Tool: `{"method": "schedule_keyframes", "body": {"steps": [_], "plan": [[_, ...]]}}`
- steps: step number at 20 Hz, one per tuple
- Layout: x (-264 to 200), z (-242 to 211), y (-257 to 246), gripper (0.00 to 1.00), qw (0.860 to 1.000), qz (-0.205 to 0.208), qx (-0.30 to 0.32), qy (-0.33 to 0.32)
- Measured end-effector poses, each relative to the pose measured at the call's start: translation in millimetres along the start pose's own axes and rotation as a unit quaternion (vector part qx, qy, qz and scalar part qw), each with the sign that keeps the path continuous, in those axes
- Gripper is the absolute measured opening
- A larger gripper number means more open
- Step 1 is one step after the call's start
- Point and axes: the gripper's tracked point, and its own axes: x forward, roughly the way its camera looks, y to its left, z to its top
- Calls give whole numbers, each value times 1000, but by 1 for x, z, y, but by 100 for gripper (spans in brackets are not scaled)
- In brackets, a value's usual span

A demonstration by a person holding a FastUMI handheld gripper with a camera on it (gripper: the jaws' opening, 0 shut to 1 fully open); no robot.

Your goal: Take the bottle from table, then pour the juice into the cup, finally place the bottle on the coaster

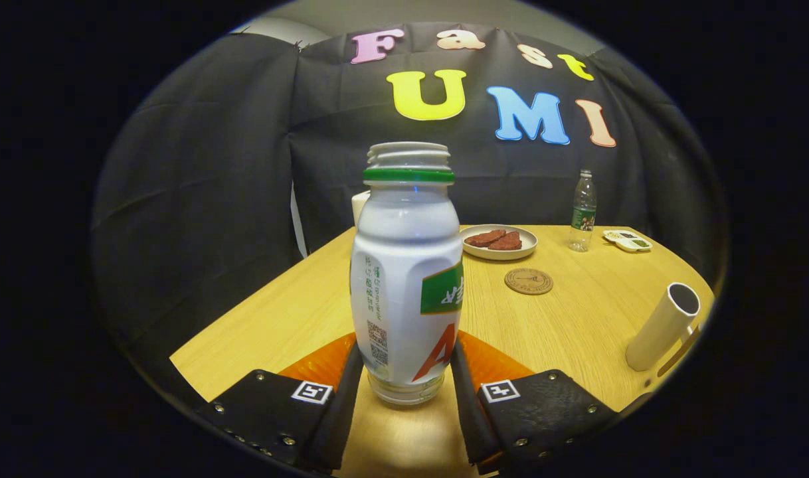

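Plate (529, 247) of brown slices (494, 239), water bottle (582, 212), small tray (628, 240)

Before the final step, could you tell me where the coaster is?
The coaster lies on the table, beyond the fingers, near the plate.

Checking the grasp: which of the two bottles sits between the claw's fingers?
The white bottle with the green neck ring; the clear bottle stands far beyond, by the wall.

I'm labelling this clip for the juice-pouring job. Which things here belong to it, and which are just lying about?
Job:
- bottle, uncapped, between the fingers, which press both its sides
- cup, off to the right
- coaster, beyond the bottle

Lying about:
- plate with food
- water bottle
- small tray
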Motion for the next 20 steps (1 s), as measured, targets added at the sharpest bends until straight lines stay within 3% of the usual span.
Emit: {"method": "schedule_keyframes", "body": {"steps": [6, 20], "plan": [[-5, 21, -30, 67, 999, -32, 15, -16], [-17, 40, -93, 67, 986, -88, 137, -27]]}}
